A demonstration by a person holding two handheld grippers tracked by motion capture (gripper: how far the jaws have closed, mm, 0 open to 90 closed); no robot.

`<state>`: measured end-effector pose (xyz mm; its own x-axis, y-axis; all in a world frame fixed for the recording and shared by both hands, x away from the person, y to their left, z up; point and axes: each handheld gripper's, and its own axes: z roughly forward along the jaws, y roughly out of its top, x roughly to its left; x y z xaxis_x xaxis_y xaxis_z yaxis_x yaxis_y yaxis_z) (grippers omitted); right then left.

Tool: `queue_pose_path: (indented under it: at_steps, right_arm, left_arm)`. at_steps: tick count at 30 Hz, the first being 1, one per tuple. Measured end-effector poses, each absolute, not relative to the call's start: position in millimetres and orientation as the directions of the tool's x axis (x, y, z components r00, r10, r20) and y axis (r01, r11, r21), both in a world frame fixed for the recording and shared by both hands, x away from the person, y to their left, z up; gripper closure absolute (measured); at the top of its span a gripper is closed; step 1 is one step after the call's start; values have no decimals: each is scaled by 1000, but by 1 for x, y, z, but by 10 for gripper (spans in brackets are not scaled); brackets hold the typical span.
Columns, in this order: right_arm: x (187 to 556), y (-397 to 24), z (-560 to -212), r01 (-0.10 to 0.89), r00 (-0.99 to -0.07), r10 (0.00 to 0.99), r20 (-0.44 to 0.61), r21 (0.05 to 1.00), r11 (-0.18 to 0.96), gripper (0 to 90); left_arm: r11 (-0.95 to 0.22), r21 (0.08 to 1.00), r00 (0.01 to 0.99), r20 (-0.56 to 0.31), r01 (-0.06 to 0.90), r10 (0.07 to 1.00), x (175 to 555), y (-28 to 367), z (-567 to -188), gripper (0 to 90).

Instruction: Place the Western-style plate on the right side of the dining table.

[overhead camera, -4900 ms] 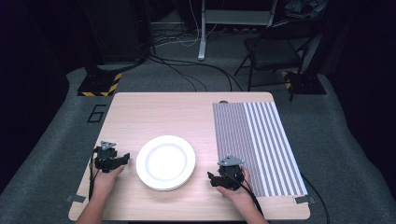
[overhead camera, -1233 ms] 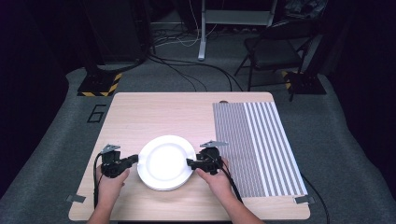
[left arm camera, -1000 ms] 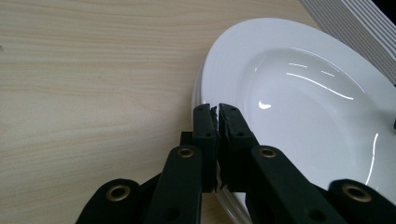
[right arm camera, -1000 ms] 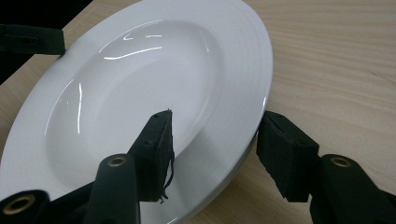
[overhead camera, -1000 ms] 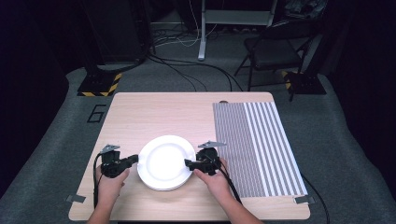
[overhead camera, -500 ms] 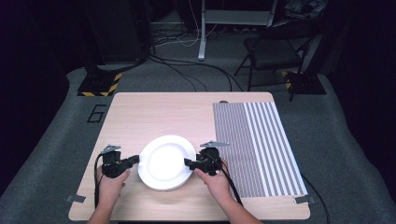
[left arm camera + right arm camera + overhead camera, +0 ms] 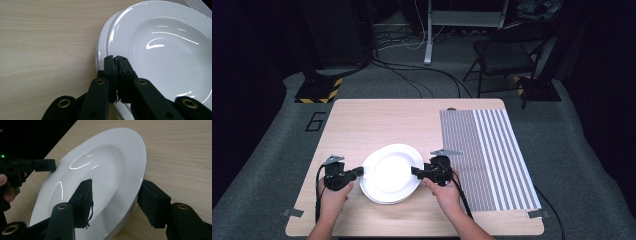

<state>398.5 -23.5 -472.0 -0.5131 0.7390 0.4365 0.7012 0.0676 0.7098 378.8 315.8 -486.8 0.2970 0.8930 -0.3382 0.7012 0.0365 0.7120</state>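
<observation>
From up top I've got two stacked white plates (image 7: pixel 390 172) near the front-middle of the wood table (image 7: pixel 382 117), w/ a striped mat (image 7: pixel 492 155) just to their right. The top plate sits shifted a bit off the lower plate (image 7: pixel 102 50), whose rim shows at the left edge in my left gripper view.

My left gripper (image 7: pixel 357 172) is at the plates' left edge. In its own view the jaws are pressed together, tips (image 7: pixel 117 61) over the plate rim; I can't tell if they pinch anything.

My right gripper (image 7: pixel 418 172) is at the plates' right edge. Its jaws are wide apart, straddling the top plate (image 7: pixel 100 177): one finger (image 7: pixel 83 195) over the inside, the other (image 7: pixel 152 202) outside the rim, not clamped. Left gripper (image 7: pixel 43 165) shows across the plate there too.

Both hands hold the grippers low, near the table's front.
</observation>
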Motion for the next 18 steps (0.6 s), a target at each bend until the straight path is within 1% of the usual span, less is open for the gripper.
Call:
queue_pose_path:
  at_steps: [5,8,15,18]
  right_arm:
    - [399,-28,-471,713,-506,728,463,699,51,473]
    - [399,-28,-471,713,-508,729,460,698,57,474]
    - [399,-30,-472,720,-496,733,465,693,48,531]
    - [400,-31,-475,728,-487,738,467,684,48,571]
  left_arm:
    - [39,709,300,-347,704,889,379,315,-487,872]
    - [36,710,302,-344,703,889,379,315,-487,872]
    - [36,710,303,-345,704,888,380,315,-487,870]
    - [40,714,305,-348,699,887,380,315,-487,867]
